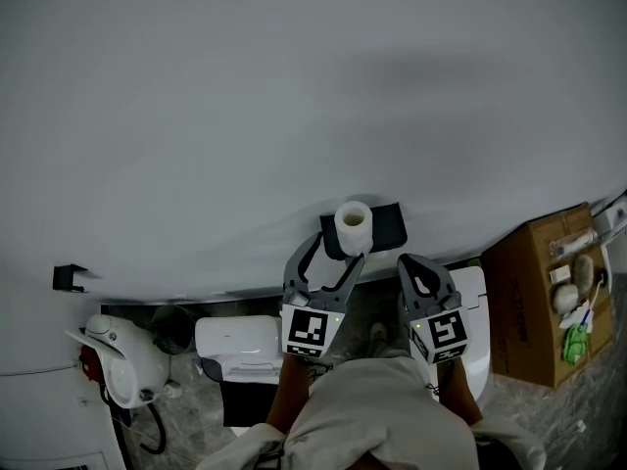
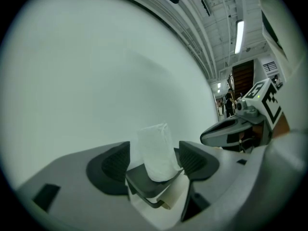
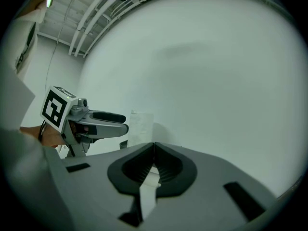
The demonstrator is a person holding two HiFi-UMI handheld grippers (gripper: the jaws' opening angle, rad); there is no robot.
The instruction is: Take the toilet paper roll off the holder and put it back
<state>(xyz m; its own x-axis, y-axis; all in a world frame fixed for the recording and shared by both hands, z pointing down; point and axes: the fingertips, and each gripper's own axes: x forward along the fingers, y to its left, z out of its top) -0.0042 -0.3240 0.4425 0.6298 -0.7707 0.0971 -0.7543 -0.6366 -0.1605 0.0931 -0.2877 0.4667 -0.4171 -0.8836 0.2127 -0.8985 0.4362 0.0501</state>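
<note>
My left tool (image 1: 331, 262) stood wide apart around the toilet paper roll (image 1: 353, 225), pads off it. The roll sat upright on its black holder (image 1: 390, 225) at the wall. My right tool (image 3: 153, 150) was closed and empty, apparently parked clear alongside.

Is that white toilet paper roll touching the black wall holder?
Touching: the left gripper view shows the white toilet paper roll standing with its base on the black wall holder.
</note>
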